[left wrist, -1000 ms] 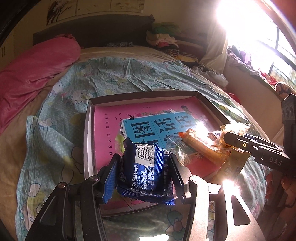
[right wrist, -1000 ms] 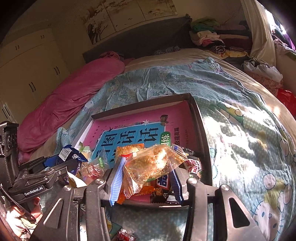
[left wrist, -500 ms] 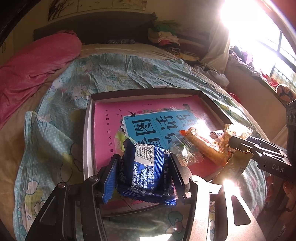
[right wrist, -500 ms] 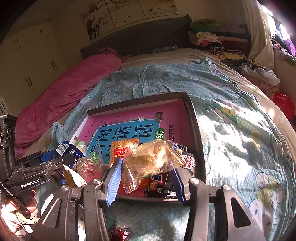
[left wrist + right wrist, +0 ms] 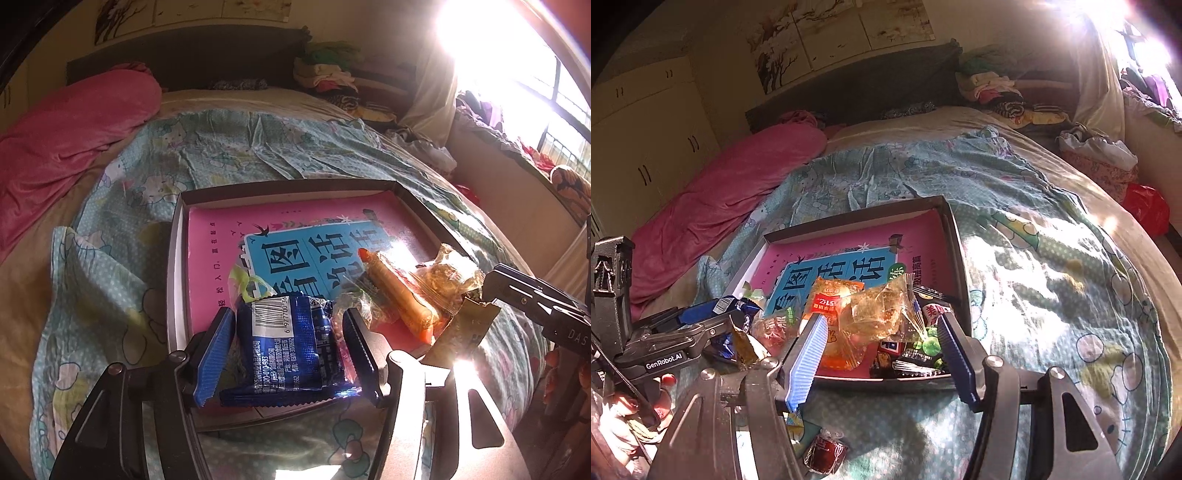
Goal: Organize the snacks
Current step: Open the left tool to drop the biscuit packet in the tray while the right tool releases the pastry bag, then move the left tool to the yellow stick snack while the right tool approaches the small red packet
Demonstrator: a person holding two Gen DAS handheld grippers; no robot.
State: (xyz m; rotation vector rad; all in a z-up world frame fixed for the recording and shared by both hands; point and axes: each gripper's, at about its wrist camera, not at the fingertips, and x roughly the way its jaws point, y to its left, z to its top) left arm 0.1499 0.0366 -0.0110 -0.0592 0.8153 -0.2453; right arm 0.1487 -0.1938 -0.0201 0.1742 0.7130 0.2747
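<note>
A shallow box (image 5: 177, 266) with a pink and blue book cover inside lies on the bed, and also shows in the right wrist view (image 5: 956, 258). My left gripper (image 5: 290, 350) holds a blue snack packet (image 5: 288, 347) between its jaws over the box's near left corner. My right gripper (image 5: 882, 350) stands at the box's near edge with a clear bag of golden snacks (image 5: 879, 314) between its jaws. An orange stick snack (image 5: 399, 295) and several dark packets (image 5: 908, 350) lie in the box's near end.
A red wrapped snack (image 5: 825, 452) and a small packet lie on the blanket in front of the box. A pink quilt (image 5: 62, 122) lies at the left of the bed. Piled clothes (image 5: 993, 88) sit at the headboard. Bright window glare fills the right.
Both grippers have drawn back slightly toward the near edge of the box, still carrying their packets. The box looks a little farther away.
</note>
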